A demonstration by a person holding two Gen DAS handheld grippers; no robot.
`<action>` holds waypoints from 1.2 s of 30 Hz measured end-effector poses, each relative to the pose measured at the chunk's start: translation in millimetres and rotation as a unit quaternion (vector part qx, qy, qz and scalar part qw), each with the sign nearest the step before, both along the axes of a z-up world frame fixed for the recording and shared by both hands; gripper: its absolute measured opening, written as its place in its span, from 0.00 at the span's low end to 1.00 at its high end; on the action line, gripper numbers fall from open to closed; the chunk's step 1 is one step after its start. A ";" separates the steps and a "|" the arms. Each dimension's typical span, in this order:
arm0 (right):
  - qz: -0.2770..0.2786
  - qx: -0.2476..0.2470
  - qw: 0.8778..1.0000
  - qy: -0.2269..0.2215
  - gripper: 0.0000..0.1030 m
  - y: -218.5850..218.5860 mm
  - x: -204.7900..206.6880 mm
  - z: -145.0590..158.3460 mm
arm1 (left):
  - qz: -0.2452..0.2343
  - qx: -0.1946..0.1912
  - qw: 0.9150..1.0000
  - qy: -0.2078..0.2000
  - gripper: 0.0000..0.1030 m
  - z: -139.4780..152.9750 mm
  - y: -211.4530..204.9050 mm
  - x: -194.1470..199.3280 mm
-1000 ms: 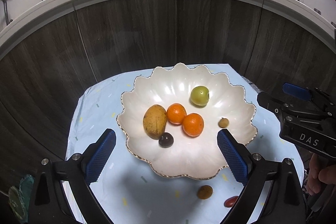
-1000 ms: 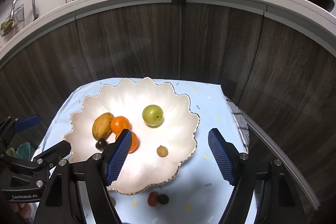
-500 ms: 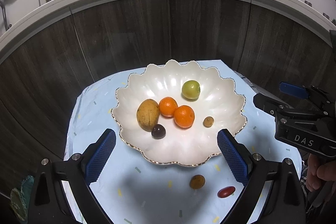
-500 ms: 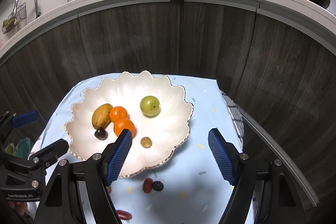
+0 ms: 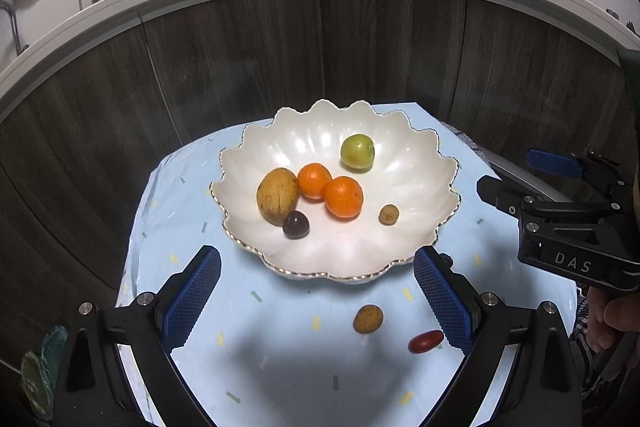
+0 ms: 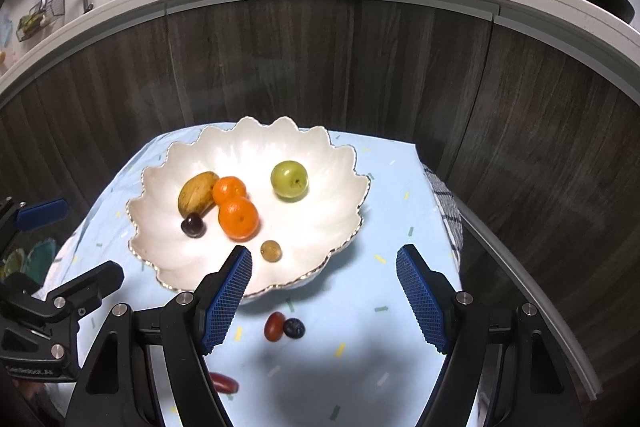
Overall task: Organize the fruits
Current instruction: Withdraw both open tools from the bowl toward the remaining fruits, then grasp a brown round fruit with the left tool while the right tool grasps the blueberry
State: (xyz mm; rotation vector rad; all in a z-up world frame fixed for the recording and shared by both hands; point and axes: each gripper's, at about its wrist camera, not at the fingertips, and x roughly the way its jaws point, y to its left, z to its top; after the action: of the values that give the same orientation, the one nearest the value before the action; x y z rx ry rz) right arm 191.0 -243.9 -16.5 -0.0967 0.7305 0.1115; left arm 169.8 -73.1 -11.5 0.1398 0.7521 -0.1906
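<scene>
Here, both grippers hang above the pale blue cloth-covered table (image 5: pixel 192 187), each released and grasping nothing: the left gripper (image 5: pixel 316 303) and the right gripper (image 6: pixel 324 297). The white scalloped ceramic bowl with a gold rim (image 5: pixel 416 163) sits toward the far side of the cloth, holding a yellow-brown mango (image 5: pixel 277 195), two oranges (image 5: pixel 343 197), a green round fruit (image 5: pixel 357 151), a dark plum (image 5: pixel 296 224) and a small tan fruit (image 5: pixel 389 214). Near the bowl, on the cloth, lie a tan round fruit (image 5: pixel 368 318), a red oval fruit (image 5: pixel 425 341) and a dark blue berry (image 6: pixel 294 328).
</scene>
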 end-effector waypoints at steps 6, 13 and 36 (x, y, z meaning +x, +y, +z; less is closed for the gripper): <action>0.014 0.002 1.000 0.007 0.72 -0.6 -7.2 -10.0 | 0.013 -0.002 1.000 0.000 0.95 -7.8 -3.3 -12.5; 0.039 0.005 0.999 0.023 0.62 -3.3 -10.4 -28.6 | 0.018 -0.002 1.000 0.017 0.95 -25.4 -11.4 -19.6; 0.087 0.007 0.992 0.090 0.47 -6.4 5.9 -87.6 | 0.012 -0.010 0.998 0.065 0.77 -77.4 -25.6 -11.8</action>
State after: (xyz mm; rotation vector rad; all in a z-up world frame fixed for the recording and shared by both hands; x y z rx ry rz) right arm 196.8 -250.4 -104.1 -0.1388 0.9009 0.2952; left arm 158.1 -98.7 -88.9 0.1002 0.8813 -0.1853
